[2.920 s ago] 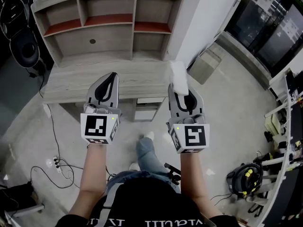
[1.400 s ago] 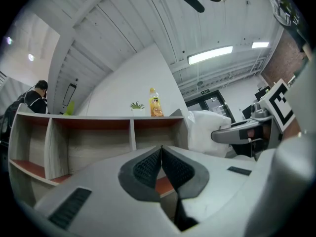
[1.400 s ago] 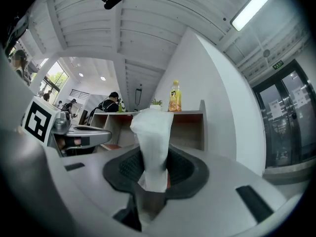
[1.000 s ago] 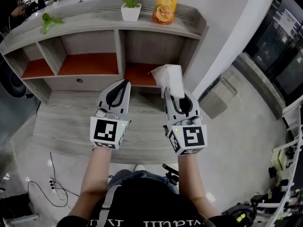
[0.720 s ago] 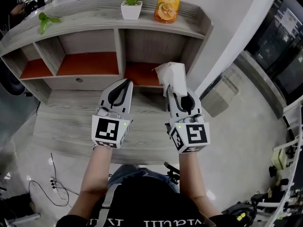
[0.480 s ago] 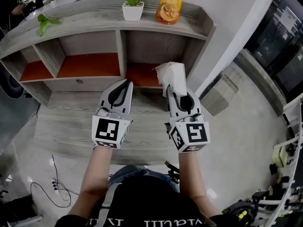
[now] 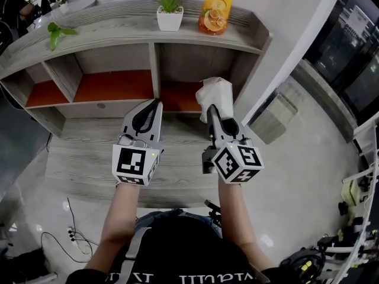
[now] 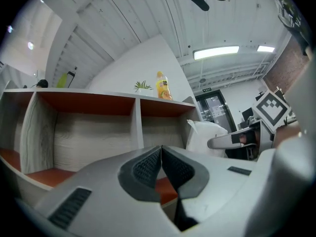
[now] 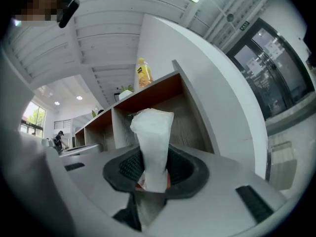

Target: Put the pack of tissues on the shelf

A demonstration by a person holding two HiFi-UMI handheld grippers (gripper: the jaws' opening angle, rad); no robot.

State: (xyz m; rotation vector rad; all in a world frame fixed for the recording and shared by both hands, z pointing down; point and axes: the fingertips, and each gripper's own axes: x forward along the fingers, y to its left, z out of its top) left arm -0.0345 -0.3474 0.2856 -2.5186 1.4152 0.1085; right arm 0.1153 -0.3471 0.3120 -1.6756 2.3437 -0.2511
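Observation:
A white pack of tissues (image 7: 217, 96) sticks out of my right gripper (image 7: 213, 111), which is shut on it; in the right gripper view the pack (image 9: 153, 142) stands upright between the dark pads (image 9: 127, 168). It hangs in front of the right-hand lower compartment (image 7: 177, 93) of the grey wooden shelf (image 7: 118, 34), above the desk top. My left gripper (image 7: 153, 106) is beside it, jaws pressed together and empty; the left gripper view shows its pads (image 8: 148, 164) touching, with the tissue pack (image 8: 207, 135) off to the right.
On the shelf's top board stand a small potted plant (image 7: 170, 10) and an orange bag (image 7: 217, 7); a green sprig (image 7: 57, 33) lies at its left. The compartments have red floors. A wooden desk top (image 7: 89, 158) lies below. A white wall (image 7: 296, 34) rises at the right.
My right gripper has rolled, its marker cube now turned diagonal, and the tissue pack has edged slightly forward toward the right compartment. The left gripper has barely moved.

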